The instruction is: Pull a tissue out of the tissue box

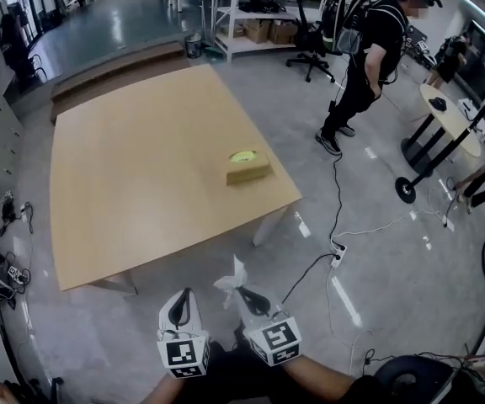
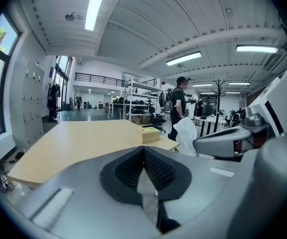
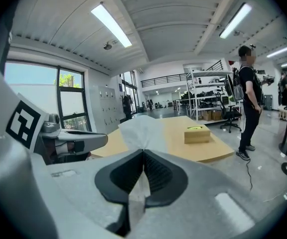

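The tan tissue box (image 1: pixel 247 167) with a yellow-green opening sits near the right edge of the wooden table (image 1: pixel 141 158), well ahead of both grippers. Off the table's near edge, over the floor, my right gripper (image 1: pixel 241 292) is shut on a white tissue (image 1: pixel 231 279) that sticks up from its tips. In the right gripper view the tissue (image 3: pixel 141 130) fans out above the closed jaws, with the box (image 3: pixel 197 134) far beyond. My left gripper (image 1: pixel 183 294) hangs beside it, shut and holding nothing. The left gripper view shows the box (image 2: pixel 151 134) and the tissue (image 2: pixel 187 133).
A person in black with a backpack (image 1: pixel 369 57) stands past the table's right corner. Cables and a power strip (image 1: pixel 337 255) lie on the grey floor to the right. Shelving (image 1: pixel 259 15), an office chair (image 1: pixel 310 50) and a round stand (image 1: pixel 449 116) are further back.
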Available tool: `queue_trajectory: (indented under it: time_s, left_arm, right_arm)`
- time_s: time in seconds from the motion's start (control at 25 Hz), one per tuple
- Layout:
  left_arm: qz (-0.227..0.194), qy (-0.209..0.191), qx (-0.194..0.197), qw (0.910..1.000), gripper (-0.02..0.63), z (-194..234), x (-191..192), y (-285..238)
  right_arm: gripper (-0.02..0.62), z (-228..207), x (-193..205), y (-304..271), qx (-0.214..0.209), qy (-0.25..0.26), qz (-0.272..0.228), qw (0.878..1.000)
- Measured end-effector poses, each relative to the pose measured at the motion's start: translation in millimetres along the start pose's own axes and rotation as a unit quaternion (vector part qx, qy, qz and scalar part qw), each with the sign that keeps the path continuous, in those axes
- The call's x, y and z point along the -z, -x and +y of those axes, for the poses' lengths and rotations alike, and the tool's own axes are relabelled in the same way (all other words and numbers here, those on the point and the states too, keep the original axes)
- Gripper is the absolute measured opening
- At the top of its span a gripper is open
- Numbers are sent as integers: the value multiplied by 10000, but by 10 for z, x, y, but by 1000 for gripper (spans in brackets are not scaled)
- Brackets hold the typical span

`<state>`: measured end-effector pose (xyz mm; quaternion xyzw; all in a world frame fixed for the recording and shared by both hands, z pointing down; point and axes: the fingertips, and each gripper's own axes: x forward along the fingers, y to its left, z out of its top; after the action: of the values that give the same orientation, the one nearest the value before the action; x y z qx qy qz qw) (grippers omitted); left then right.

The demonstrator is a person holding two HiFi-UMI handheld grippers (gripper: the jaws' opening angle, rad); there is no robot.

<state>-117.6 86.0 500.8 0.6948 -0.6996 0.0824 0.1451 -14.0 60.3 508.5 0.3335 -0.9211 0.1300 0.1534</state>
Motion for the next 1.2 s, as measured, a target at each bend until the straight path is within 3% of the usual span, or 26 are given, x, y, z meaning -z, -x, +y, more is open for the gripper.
queue_trajectory:
  time_s: [0.56, 1.2]
  left_arm:
    - [-125, 88, 300, 9994, 18, 5, 245, 818]
    - [-55, -116, 444, 9989, 18, -274, 355, 1020]
  right_arm:
    - [-2, 719, 270, 671, 76, -55, 20, 10000]
    - [-3, 742, 489, 1050, 150, -55, 33, 9999]
